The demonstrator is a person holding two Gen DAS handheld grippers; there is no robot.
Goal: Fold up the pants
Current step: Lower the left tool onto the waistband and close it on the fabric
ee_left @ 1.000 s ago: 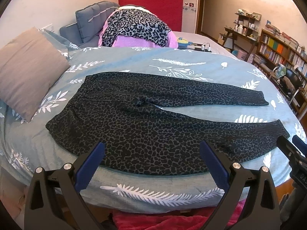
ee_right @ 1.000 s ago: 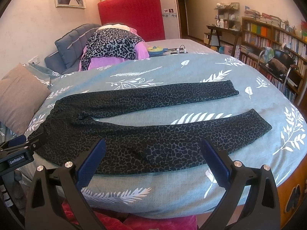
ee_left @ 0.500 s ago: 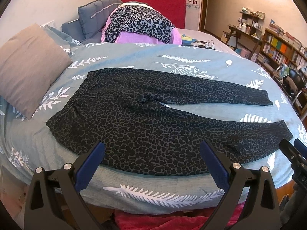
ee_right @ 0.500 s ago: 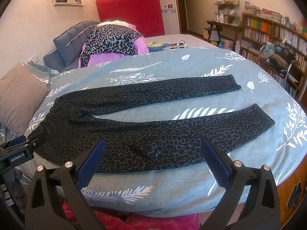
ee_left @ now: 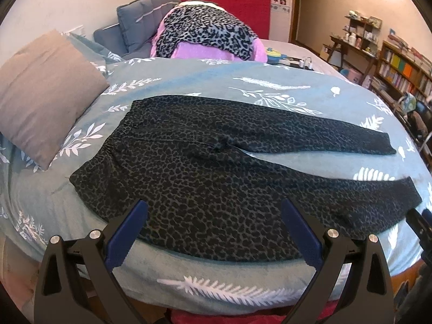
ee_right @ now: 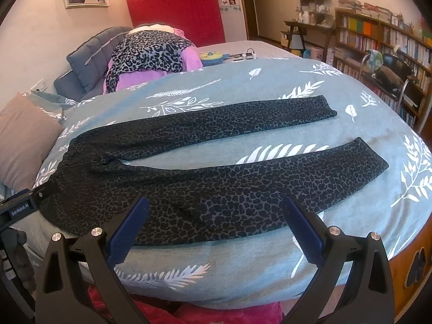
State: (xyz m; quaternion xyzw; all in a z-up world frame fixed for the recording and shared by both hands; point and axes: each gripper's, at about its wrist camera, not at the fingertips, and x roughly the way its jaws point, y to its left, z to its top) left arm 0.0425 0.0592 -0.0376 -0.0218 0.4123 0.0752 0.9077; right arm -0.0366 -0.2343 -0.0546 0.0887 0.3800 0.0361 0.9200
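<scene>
Dark leopard-print pants [ee_left: 216,178] lie flat on the teal leaf-print bedspread [ee_left: 189,81], waistband at the left, both legs stretched to the right and spread apart. My left gripper [ee_left: 213,229] is open and empty, its blue pads over the near edge of the seat and near leg. In the right wrist view the pants [ee_right: 216,189] show again. My right gripper [ee_right: 214,224] is open and empty over the near leg's lower edge. The left gripper's body [ee_right: 19,208] shows at the left edge there.
A grey-brown pillow [ee_left: 43,91] lies left of the waistband. A pile of leopard and pink clothes [ee_left: 205,35] sits at the bed's far side by the red headboard. Bookshelves [ee_right: 378,43] and a chair [ee_right: 388,73] stand at the right. Red fabric [ee_right: 189,313] lies below the bed edge.
Both grippers have moved forward and slightly up toward the pants; the near leg's edge now lies between the pads of each. The pants have not moved.
</scene>
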